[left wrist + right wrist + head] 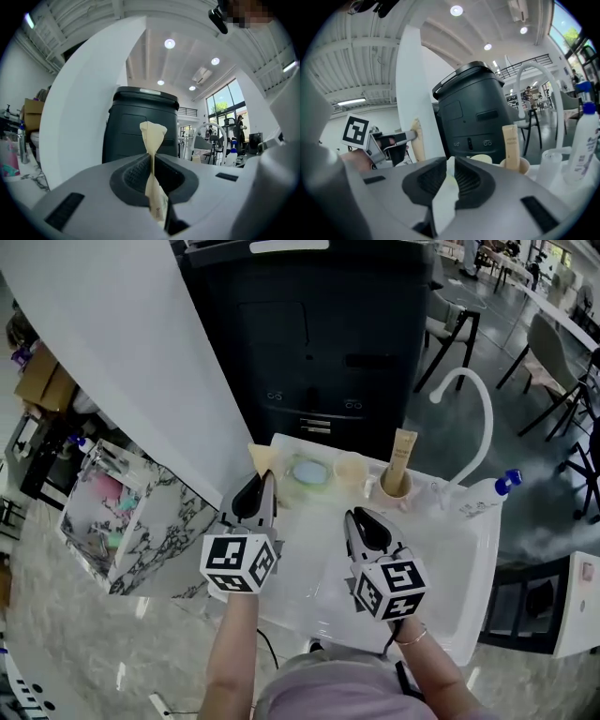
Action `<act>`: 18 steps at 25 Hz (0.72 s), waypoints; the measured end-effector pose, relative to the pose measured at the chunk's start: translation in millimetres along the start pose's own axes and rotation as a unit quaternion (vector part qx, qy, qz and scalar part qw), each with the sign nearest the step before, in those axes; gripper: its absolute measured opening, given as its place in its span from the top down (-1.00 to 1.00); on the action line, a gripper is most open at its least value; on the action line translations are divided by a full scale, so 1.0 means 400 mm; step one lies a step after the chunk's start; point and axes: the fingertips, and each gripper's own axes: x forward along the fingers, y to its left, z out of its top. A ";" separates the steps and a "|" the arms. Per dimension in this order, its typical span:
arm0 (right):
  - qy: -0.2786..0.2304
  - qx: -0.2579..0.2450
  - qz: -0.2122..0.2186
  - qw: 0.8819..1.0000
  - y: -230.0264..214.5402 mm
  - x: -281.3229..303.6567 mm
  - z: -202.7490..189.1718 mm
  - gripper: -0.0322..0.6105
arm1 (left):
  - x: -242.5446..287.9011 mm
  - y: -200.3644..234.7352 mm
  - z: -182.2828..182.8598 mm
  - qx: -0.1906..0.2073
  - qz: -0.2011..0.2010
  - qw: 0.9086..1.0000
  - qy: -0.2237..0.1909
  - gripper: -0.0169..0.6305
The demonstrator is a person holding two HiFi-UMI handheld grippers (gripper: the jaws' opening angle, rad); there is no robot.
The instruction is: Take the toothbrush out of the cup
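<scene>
Currently the cup [395,489] holds a tan tube [404,451]; left claw [152,158] grips cream packet [153,133], right claw [450,164] pale scrap [443,198].

White basin top [427,554] with tan cup [395,487], pale cup [350,469], green dish [307,472], blue-capped bottle [486,495]

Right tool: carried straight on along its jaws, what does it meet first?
Probably the pale empty cup just ahead of the right tool; the dark bin stands behind it. Depth is unclear.

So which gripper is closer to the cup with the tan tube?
Right. The right gripper is just below-left of the cup; the left gripper is farther away to its left.
</scene>
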 end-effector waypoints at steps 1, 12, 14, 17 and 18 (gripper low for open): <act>0.001 -0.002 0.007 1.000 0.019 0.007 -0.002 0.75 | -0.020 0.017 -0.004 -0.002 0.008 1.000 0.002 0.88; 0.020 -0.017 0.077 0.997 0.195 0.058 -0.038 0.76 | -0.227 0.142 -0.068 -0.019 0.078 0.996 0.032 0.88; 0.023 -0.019 0.086 0.996 0.222 0.063 -0.047 0.76 | -0.258 0.156 -0.087 -0.020 0.087 0.995 0.040 0.88; 0.028 -0.022 0.097 0.995 0.254 0.063 -0.061 0.76 | -0.298 0.166 -0.117 -0.023 0.097 0.994 0.055 0.88; 0.029 -0.023 0.099 0.994 0.261 0.062 -0.065 0.76 | -0.309 0.166 -0.128 -0.023 0.098 0.993 0.061 0.88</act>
